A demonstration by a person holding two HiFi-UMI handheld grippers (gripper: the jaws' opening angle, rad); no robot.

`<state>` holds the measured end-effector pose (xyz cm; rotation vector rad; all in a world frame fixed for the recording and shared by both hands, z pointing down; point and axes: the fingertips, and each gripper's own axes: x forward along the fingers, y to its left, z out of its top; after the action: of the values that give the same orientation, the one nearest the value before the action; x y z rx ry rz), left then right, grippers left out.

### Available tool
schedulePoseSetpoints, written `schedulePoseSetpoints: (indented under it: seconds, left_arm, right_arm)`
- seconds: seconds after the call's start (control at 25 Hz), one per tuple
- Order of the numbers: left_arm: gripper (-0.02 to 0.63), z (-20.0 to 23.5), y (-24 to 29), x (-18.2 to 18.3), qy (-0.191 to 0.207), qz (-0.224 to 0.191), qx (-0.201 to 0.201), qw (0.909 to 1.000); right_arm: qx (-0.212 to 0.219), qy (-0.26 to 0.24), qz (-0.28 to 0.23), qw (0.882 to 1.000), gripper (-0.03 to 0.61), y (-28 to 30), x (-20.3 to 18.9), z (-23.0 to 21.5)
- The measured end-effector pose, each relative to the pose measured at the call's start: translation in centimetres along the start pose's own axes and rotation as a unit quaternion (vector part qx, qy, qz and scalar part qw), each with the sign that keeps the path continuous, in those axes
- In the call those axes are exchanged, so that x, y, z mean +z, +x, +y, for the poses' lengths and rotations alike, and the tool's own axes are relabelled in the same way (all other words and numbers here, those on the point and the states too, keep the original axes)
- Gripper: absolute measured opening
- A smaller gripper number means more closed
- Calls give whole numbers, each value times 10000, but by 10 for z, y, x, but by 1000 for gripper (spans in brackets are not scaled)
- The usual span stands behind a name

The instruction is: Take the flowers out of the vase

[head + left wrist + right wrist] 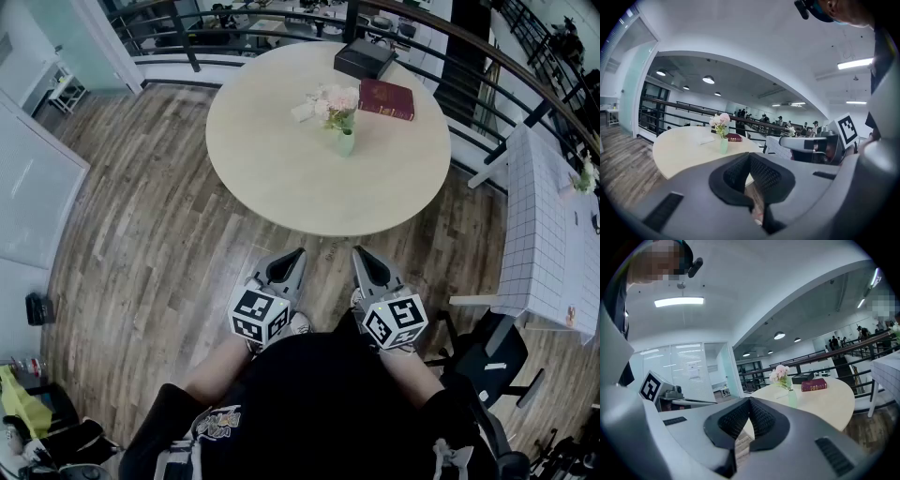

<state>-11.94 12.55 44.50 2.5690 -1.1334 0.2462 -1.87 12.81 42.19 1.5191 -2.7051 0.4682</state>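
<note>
Pale pink flowers [332, 101] stand in a small light-green vase [346, 142] on the round beige table [281, 178], right of its middle. The same flowers [720, 120] and vase [723, 146] show far off in the left gripper view, and the flowers [780, 374] and vase [792, 398] in the right gripper view. My left gripper [297, 253] and right gripper [357, 251] hover side by side over the floor, short of the table's near edge. Both are shut with nothing between the jaws.
A dark red book [386, 98] and a black box [364, 58] lie on the table's far side, a white paper [303, 112] left of the flowers. A railing [234, 37] runs behind. A white gridded table [544, 234] and black chair [487, 361] stand to the right.
</note>
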Motion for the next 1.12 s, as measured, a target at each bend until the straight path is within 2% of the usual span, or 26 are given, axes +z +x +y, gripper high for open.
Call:
schedulePoseSetpoints:
  seconds: [0.4,1.12]
  left_arm:
    - [8,2,-1,1,-79,30,-47,10000]
    - [8,7,-3,-1,-153,41,-129,9998]
  right_arm:
    - [80,148,-179,9997,17,2,8,3]
    - [9,231,-77,9997,17,4,6,5]
